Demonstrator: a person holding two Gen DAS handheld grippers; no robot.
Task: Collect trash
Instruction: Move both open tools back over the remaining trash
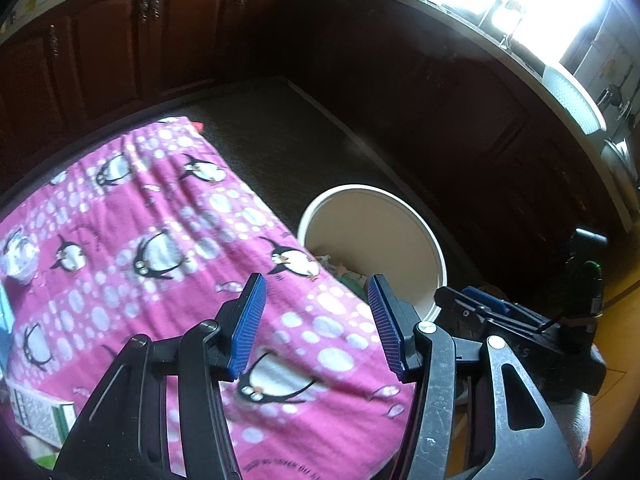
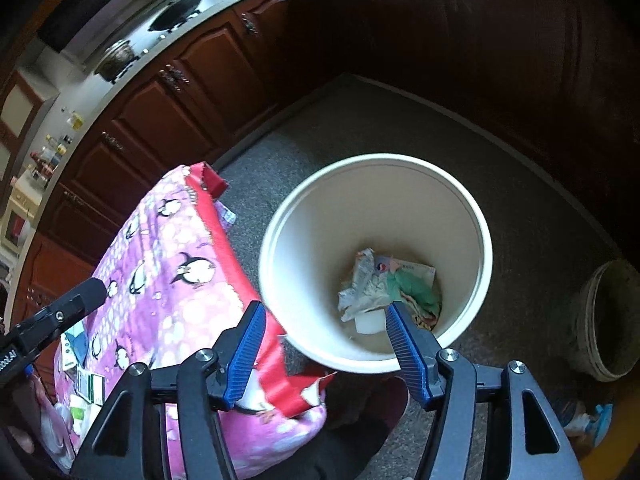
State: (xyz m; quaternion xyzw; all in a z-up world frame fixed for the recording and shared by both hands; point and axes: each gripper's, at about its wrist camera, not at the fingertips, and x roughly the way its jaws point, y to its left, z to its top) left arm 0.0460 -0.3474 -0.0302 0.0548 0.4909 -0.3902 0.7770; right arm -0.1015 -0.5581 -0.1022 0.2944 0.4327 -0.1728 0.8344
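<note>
I judge I am between drops: both hand-held grippers stand empty, and more trash waits to be collected.

Left wrist view, from left to right. At the lower left edge, a green and white carton (image 1: 42, 416) lies on the pink penguin blanket (image 1: 160, 240) that covers the bench. At centre bottom, my left hand-held gripper (image 1: 318, 320) has its blue pads apart with nothing between them. Right of centre, the white bin (image 1: 434, 248) stands on the grey carpet (image 1: 280, 140), just beside the blanket's edge. At the lower right, part of the other gripper shows.

Right wrist view, from left to right. At the lower left, cartons and wrappers (image 2: 86, 384) lie on the blanket. At centre bottom, my right hand-held gripper (image 2: 326, 350) is open and empty, hanging over the bin's near rim. Inside the bin, low in its bottom, lies crumpled trash (image 2: 384, 288): silver wrapper, green paper, a small white cup. At the far right, a grey bucket (image 2: 600, 320) stands on the carpet; I cannot tell its contents.

The next move, I judge, calls for swinging back to the lower left litter and closing on one piece.
</note>
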